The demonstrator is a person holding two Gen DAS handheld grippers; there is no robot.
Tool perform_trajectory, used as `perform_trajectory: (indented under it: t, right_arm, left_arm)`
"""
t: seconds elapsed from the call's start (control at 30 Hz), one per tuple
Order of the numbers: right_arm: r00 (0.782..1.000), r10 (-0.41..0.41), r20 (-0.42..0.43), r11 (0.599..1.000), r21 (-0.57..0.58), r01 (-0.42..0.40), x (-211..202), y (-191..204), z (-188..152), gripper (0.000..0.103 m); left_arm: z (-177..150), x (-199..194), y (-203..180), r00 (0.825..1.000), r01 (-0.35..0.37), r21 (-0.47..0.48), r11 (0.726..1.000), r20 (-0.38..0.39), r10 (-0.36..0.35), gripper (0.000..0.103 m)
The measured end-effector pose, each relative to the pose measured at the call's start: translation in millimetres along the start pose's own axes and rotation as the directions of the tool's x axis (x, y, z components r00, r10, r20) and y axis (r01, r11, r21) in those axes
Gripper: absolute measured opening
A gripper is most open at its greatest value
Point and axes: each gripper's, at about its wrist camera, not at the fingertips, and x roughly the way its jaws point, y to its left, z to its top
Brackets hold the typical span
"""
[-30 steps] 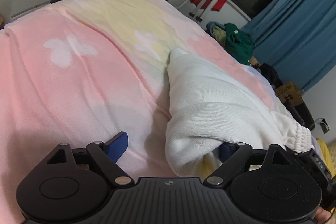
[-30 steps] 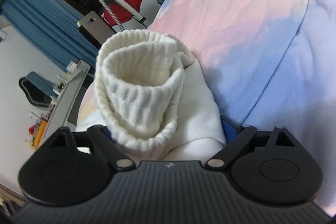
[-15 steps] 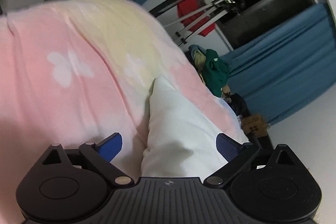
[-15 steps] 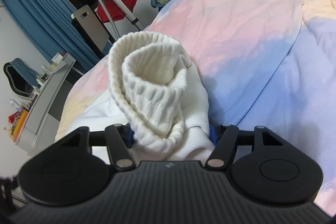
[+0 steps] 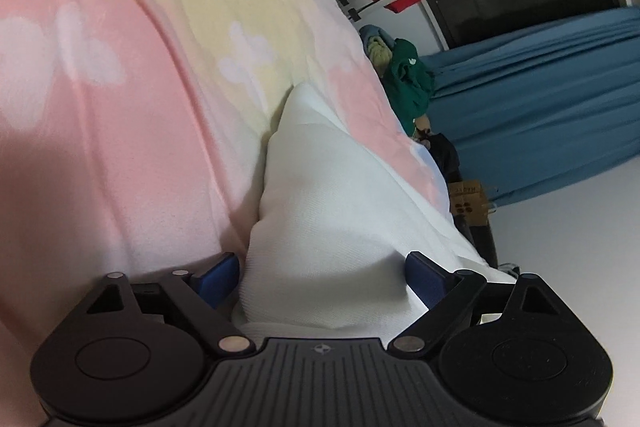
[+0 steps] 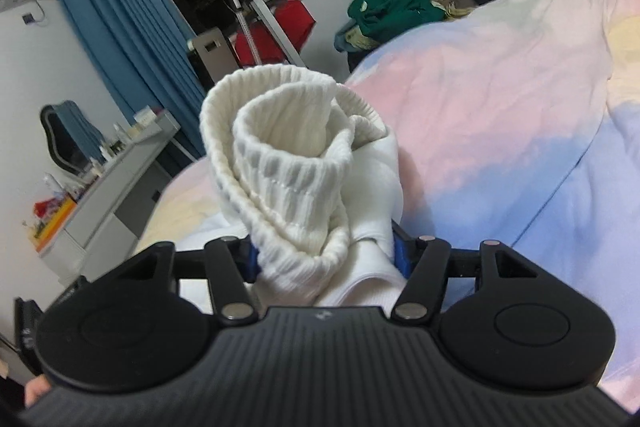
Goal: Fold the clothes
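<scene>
Left tongs straddle white garment, pads spread either side; grip cannot be confirmed. Right tongs pinch its ribbed cuff, bunched upright. Fold incomplete: cloth lifted off bed. Bed edge at 2 o'clock; open bedding at 10–12.

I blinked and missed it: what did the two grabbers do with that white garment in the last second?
The left gripper slid over the white garment and closed in from wide open until its blue pads flank the cloth; whether it grips is unclear. The right gripper narrowed and now pinches the ribbed cuff. The garment stayed on the pastel blanket.
</scene>
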Motion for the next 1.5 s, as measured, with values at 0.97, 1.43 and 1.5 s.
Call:
perform_trajectory:
  t: [0.97, 1.43, 1.5]
  right_arm:
    - [0.989, 0.089, 0.119, 0.994, 0.045, -0.095, -45.1, 9.7, 29.1, 0.052]
    - [0.89, -0.033, 0.454, 0.976, 0.206, -0.069, -129.5, -139.4, 135.1, 0.052]
    - [0.867, -0.108, 0.487, 0.962, 0.272, -0.033, -130.5, -175.2, 144.3, 0.052]
  left_arm:
    - [-44.6, -32.6, -85.8, 0.991, -0.051, 0.271, 0.961, 0.136, 0.014, 0.054]
    - [-110.1, 165.1, -265.0, 0.981, 0.17, 0.396, 0.903, 0.015, -0.191, 0.051]
    - [-121.2, 207.7, -292.3, 0.976, 0.207, 0.403, 0.891, -0.024, -0.216, 0.048]
